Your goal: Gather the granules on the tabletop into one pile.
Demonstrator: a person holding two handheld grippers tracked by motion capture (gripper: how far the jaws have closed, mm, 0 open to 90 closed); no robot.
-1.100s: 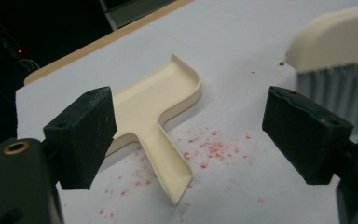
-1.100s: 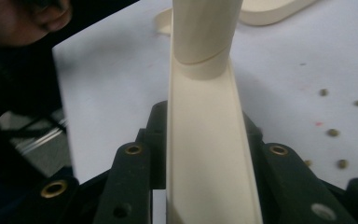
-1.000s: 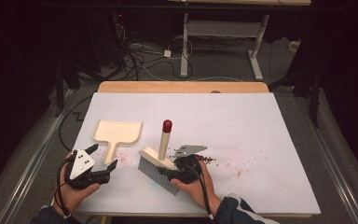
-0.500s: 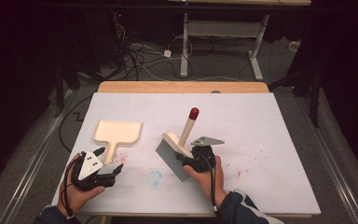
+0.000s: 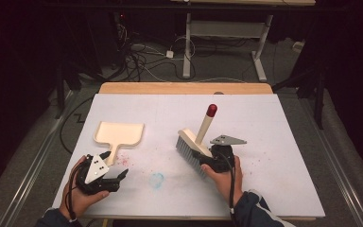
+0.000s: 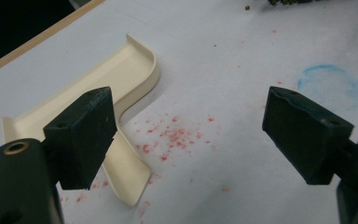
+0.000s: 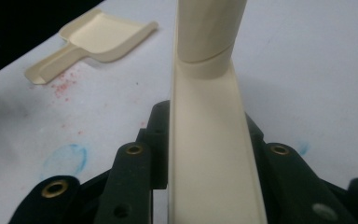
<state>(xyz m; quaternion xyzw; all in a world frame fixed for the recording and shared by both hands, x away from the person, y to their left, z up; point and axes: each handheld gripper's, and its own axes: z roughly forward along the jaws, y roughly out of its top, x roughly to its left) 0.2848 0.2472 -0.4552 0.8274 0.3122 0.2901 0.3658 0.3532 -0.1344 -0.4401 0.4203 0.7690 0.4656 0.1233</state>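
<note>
A cream brush (image 5: 190,150) with grey bristles and a red-tipped handle (image 5: 211,110) is held off the white table (image 5: 283,189), its handle leaning up and to the right. My right gripper (image 5: 207,160) is shut on the brush's back; in the right gripper view the cream back (image 7: 209,154) sits clamped between the jaws. A cream dustpan (image 5: 119,134) lies flat at the left, its handle pointing toward me. My left gripper (image 5: 118,177) stands open just in front of that handle (image 6: 129,173), with nothing between its jaws.
Red crumbs (image 6: 172,140) lie scattered by the dustpan handle, and more red specks (image 5: 257,156) lie right of the brush. A faint blue ring (image 5: 157,179) marks the table between the hands. A wooden strip (image 5: 184,88) edges the far side; cables lie on the floor beyond.
My right gripper has carried the brush to the right and away from me, tipping its handle over to the right. The left gripper has barely shifted.
</note>
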